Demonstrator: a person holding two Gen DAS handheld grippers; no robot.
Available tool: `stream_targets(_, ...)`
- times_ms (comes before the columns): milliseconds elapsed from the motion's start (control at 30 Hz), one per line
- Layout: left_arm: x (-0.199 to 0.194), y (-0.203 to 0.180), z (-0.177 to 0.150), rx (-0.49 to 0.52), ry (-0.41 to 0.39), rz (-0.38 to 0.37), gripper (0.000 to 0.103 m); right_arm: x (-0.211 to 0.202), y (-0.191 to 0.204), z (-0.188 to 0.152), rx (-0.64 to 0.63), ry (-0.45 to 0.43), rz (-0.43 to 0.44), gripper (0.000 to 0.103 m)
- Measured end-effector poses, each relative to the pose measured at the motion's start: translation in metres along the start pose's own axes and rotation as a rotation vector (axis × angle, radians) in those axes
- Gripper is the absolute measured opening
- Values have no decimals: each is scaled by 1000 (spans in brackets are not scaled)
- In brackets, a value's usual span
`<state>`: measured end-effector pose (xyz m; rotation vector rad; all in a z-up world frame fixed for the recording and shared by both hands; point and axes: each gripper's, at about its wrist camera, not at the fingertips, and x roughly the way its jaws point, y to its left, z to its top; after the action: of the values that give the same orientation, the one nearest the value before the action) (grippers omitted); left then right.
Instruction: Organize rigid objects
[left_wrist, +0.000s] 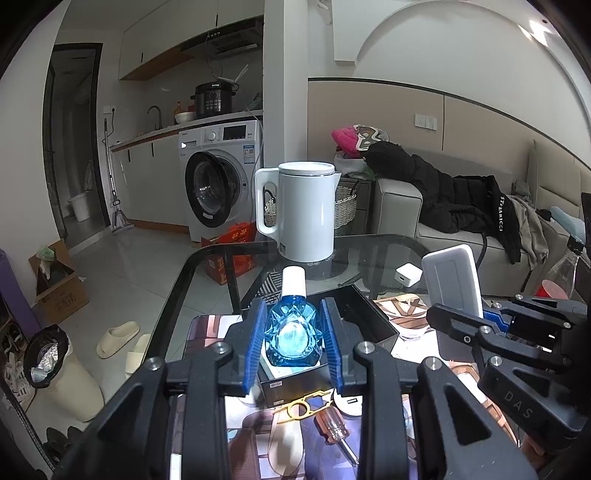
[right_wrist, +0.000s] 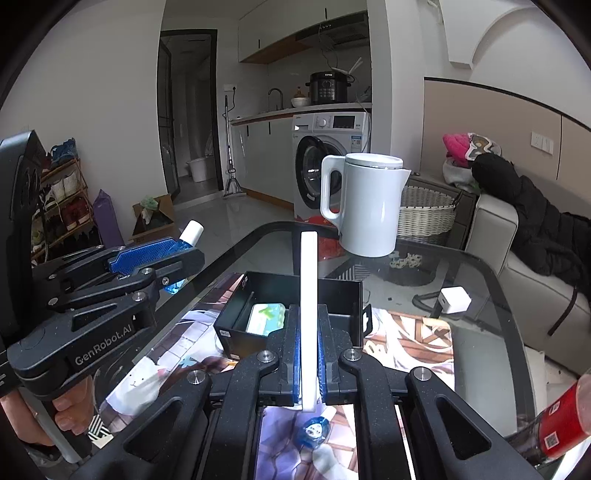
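Observation:
A blue faceted bottle with a white cap stands upright between the blue pads of my left gripper, which is shut on it, held above an open black box. My right gripper is shut on a flat white case, seen edge-on and upright above the same black box. A small green and white pack lies inside the box. The left wrist view shows the right gripper with the white case at the right. The right wrist view shows the left gripper with the bottle.
The box sits on a patterned mat on a glass table. A white kettle stands at the back, a white charger cube to its right. A screwdriver and a gold tool lie near me. A red-labelled bottle is at the right.

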<state>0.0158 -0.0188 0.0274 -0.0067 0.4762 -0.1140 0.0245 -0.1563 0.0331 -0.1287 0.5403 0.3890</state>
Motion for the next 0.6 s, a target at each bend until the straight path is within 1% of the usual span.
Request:
stream_targets(133,4,0,2,-4,-9,2,28,6,-4,4,16,-15,15,7)
stream_targets(367,17,2,7,-10,-23,0,28,26,-13,13,33,-43,13,7)
stream_targets(467,23,3,12,-11,-30,2,28,37,-15,16,40,-42,8,7)
stream_targets(600,32,6,18,-13,-43,8,28,49,-16,21,26,-51,0,7)
